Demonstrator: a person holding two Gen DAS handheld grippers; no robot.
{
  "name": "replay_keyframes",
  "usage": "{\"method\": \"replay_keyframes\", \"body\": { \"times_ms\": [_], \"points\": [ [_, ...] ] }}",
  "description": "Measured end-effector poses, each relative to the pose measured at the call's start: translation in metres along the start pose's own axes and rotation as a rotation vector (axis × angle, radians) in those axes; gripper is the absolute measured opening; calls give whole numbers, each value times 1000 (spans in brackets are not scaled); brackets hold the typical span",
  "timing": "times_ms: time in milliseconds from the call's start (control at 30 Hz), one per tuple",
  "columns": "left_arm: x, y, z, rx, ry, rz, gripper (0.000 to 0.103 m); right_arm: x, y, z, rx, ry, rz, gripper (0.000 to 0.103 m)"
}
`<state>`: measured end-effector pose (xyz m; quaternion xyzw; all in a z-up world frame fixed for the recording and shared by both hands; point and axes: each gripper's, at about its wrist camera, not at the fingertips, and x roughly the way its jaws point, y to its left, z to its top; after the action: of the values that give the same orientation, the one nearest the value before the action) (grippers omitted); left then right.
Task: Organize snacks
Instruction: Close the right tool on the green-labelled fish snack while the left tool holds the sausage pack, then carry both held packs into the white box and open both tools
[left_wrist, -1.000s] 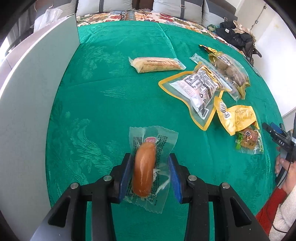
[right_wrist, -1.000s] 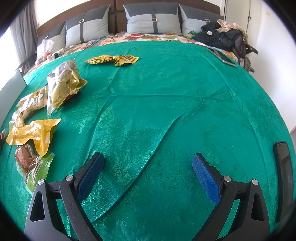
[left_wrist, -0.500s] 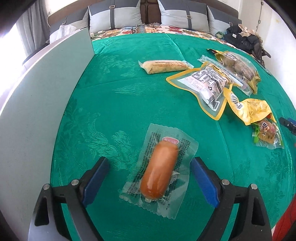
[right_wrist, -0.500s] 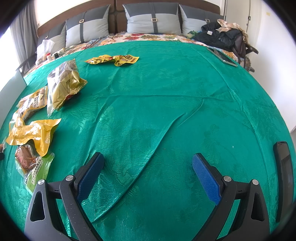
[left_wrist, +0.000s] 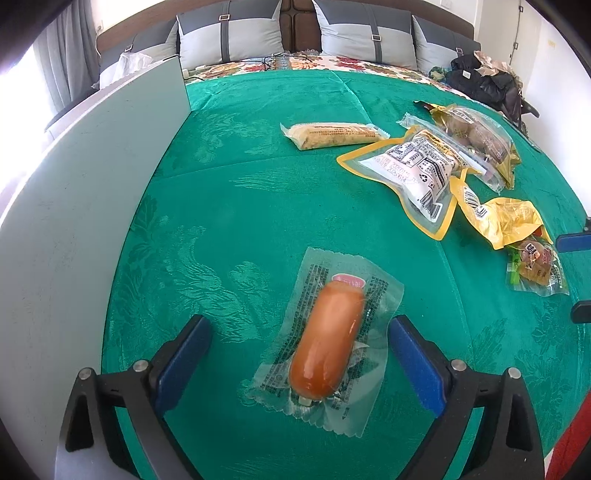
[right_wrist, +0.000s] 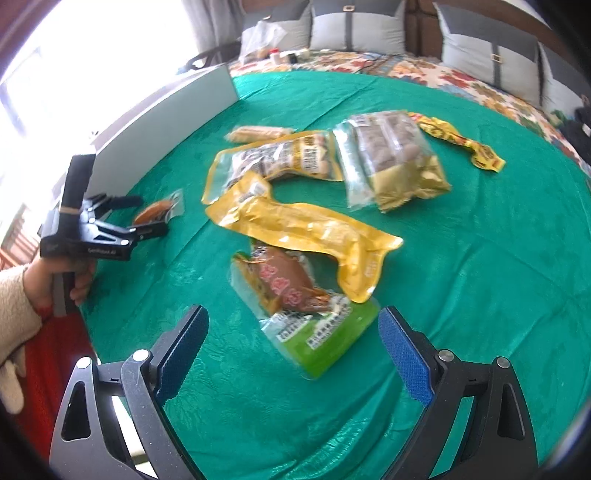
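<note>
Snacks number seven on the green cloth (left_wrist: 258, 192). One sausage (left_wrist: 325, 341), orange in a clear wrapper, lies untouched between the left gripper's (left_wrist: 299, 356) wide jaws. Right gripper (right_wrist: 293, 345) jaws, apart and closing, straddle a green pack (right_wrist: 314, 332).

- Green cloth (left_wrist: 258, 192) covers the bed.
- Sausage pack (left_wrist: 325, 347) lies flat on the cloth, nearest the camera.
- Long beige bar (left_wrist: 332, 136) lies beyond the sausage pack.
- Yellow-edged pouches (left_wrist: 417, 173) and a green-ended snack (right_wrist: 295, 295) lie to its right.
- White board (left_wrist: 74, 221) stands to its left.
</note>
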<state>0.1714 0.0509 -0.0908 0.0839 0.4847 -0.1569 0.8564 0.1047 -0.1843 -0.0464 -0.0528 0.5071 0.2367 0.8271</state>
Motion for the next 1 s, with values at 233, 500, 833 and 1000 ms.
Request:
{"method": "replay_keyframes", "body": {
  "times_ms": [233, 500, 833, 1000],
  "points": [
    [-9, -6, 2, 48, -1, -26, 49, 55, 20, 30, -120, 157, -129, 73],
    [-25, 2, -10, 7, -60, -98, 40, 14, 11, 3, 62, 159, -78, 50],
    [-48, 14, -16, -102, -100, -249, 39, -10, -8, -9, 355, 26, -18, 50],
    [-63, 26, -17, -198, -120, -321, 39, -7, -22, -22, 434, 48, -12, 50]
  ]
}}
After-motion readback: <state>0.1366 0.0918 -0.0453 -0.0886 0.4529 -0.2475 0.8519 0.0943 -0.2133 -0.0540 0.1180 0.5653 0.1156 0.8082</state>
